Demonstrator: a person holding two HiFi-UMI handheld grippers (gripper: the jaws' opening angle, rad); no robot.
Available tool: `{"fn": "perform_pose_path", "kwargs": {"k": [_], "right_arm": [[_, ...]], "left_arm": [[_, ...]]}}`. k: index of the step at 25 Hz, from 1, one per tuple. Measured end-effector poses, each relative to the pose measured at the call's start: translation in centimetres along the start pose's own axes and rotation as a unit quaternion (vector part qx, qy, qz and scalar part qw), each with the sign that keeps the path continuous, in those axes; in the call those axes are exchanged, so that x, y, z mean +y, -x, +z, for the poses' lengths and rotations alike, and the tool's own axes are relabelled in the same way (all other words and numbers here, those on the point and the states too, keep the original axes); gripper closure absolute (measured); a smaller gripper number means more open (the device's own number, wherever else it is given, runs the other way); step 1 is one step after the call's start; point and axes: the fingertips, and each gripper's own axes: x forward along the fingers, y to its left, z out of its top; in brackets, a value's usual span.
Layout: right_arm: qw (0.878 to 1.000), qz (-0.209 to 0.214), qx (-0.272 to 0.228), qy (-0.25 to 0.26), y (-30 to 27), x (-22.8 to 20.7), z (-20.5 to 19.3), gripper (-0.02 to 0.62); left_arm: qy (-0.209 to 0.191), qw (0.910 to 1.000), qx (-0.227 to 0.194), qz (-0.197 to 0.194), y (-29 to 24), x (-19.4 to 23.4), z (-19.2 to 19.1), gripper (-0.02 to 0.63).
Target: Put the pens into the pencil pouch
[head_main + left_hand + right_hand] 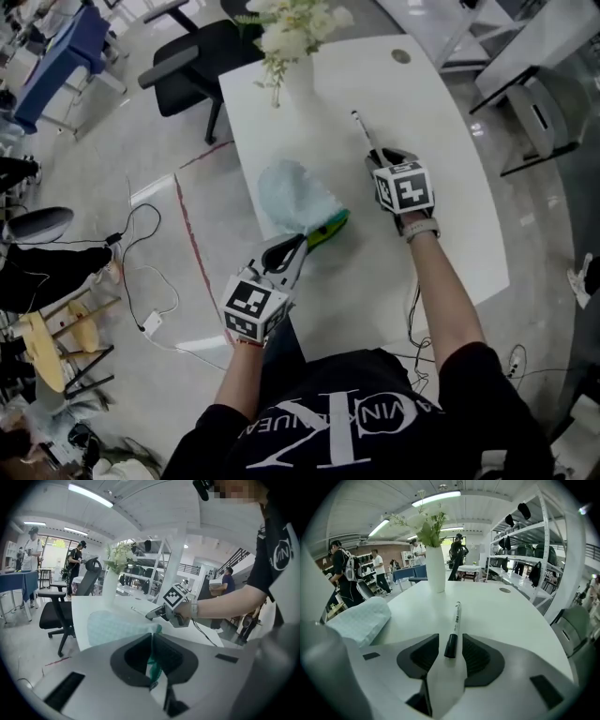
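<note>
The white table (450, 216) carries everything. The pale blue checked pouch (286, 192) lies near its left edge, and a vase (436, 571) of flowers stands at the far end. The left gripper (153, 660) is clamped tight on the pouch's green-trimmed near edge. The right gripper (451, 653) has its jaws spread, with the pen (456, 620) lying flat on the table between them. The black cap end sits inside the gap, and neither pad is touching it.

The step in hand looks to be picking up this pen. To do it well, the right jaws should settle low enough to straddle the barrel squarely and close just behind the cap, so the pen does not roll or pivot. Meanwhile the left grip should keep the pouch's edge raised, so the opening is ready to take the pen.
</note>
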Motion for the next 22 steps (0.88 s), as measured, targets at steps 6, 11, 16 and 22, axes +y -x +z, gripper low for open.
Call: {"fn": "perform_pose_path", "kwargs": {"k": [6, 11, 16, 22], "right_arm": [[1.0, -0.009, 0.028, 0.001, -1.8, -0.1, -0.8, 0.49], [1.0, 0.005, 0.029, 0.001, -1.3, 0.8, -1.5, 0.512], [0.999, 0.023, 0.025, -0.007, 0.5, 1.7, -3.2, 0.512], [0.998, 0.05, 0.008, -0.027, 4.3, 3.4, -5.7, 0.512]], "left_arm": [[0.005, 1.0, -0.003, 0.0, 0.6, -0.2, -0.6, 0.588], [0.005, 1.0, -0.009, 0.001, 1.1, -0.4, -0.8, 0.588], [0.0, 0.9999, -0.009, -0.006, 0.9, -0.7, -1.1, 0.588], [0.001, 0.9999, -0.013, -0.008, 0.7, -0.6, -0.8, 0.588]]}}
